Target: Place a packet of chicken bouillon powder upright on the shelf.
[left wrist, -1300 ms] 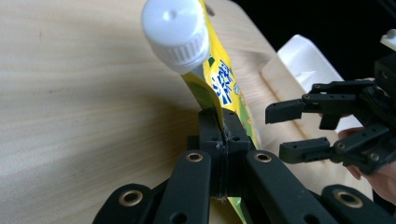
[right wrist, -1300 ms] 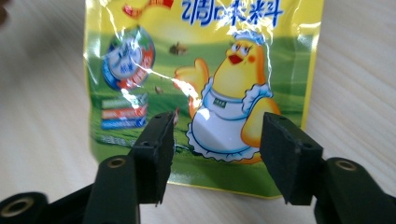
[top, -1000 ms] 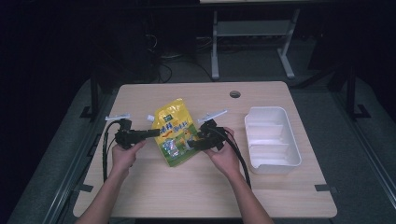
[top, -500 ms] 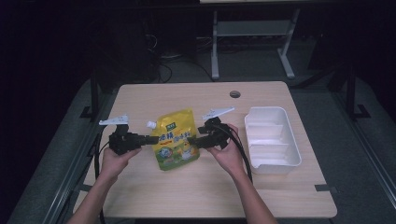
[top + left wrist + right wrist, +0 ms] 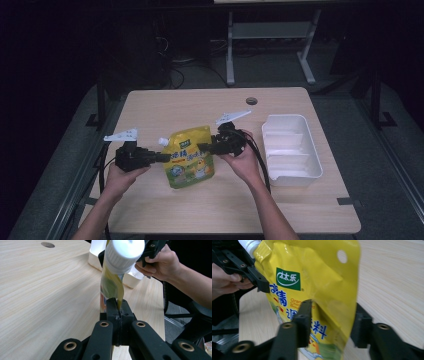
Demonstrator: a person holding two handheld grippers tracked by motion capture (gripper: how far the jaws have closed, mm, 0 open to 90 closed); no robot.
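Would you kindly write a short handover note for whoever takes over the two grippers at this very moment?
Left gripper: shut on the left edge of the yellow pouch, below its white cap.
Right gripper: jaws on either side of the pouch's right edge; whether they actually pinch it cannot be told.
Things: the pouch is held between the two grippers above the table; the white tray sits to its right with nothing in its compartments.
Done: pouch gripped from both sides.
Left: probably move the pouch to the tray, if that is the aim; the cap is still on.
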